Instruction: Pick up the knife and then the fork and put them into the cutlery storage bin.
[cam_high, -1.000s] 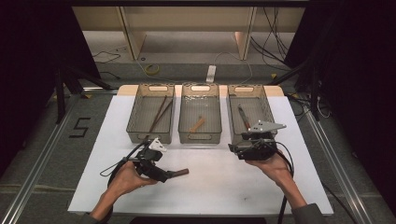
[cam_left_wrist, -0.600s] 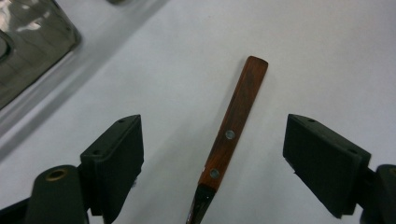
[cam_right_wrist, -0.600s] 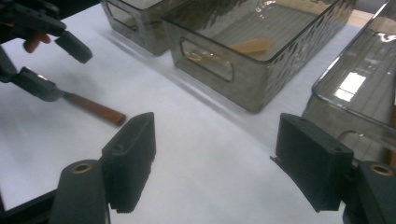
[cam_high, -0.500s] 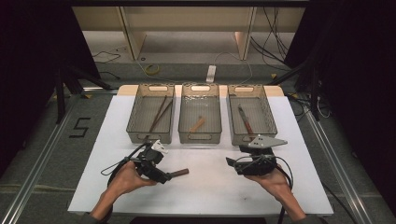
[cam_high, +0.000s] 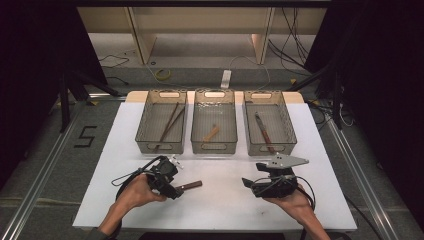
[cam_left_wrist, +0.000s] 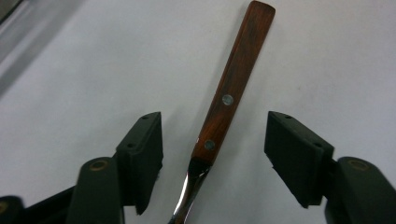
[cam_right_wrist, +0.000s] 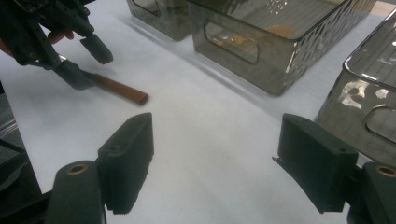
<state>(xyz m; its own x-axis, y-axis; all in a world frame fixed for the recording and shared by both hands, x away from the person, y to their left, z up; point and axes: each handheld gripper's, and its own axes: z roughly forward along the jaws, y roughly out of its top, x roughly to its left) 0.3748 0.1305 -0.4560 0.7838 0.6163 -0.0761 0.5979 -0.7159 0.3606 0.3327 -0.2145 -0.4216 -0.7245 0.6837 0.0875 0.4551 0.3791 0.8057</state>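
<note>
A: Where's the wooden-handled knife (cam_left_wrist: 233, 74) lying?

B: Flat on the white counter (cam_high: 225, 200), on its near left part, well short of the three baskets. In the left gripper view its metal neck runs down between the left tongs (cam_left_wrist: 212, 154), and the riveted handle points away.

A: Are they clamped on it?

B: No. The jaws have just been closing, yet there is a gap on each side of the knife, so the pads aren't pressing.

A: And the right tongs (cam_right_wrist: 215, 158)?

B: Spread wide with only bare counter between them, low over its near right side. Ahead stand the middle basket (cam_right_wrist: 275, 51) and the right basket (cam_right_wrist: 364, 102); what lies inside looks like utensils, though I can't be sure.
</note>
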